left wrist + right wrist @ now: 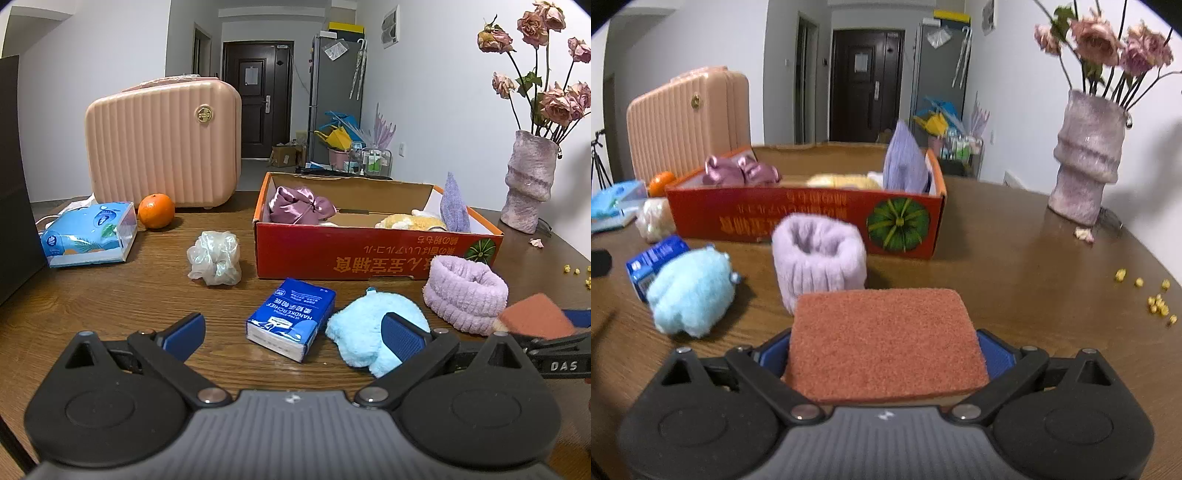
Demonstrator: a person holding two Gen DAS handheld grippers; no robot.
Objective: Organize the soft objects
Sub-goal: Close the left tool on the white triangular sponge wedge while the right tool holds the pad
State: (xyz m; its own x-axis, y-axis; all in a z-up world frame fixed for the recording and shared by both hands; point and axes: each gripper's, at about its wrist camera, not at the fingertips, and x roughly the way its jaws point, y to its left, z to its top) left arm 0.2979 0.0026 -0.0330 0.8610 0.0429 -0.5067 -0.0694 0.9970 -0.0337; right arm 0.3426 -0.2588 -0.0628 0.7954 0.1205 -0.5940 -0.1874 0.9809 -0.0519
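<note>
On the tabletop, the red box is seen beyond the headband. The sponge is gripped by the right claw; the left claw is held wide open.

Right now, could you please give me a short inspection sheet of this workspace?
Surface: wooden table, yellow crumbs at right.
Job's things: red box holds soft items; blue plush, lilac headband, scrunchie lie outside.
Clutter: orange, tissue packs, vase, pink case.
Grippers: left gripper open, empty; right gripper clamps sponge.
Cables: white cable beside the tissues.
Surroundings: door, fridge.
</note>
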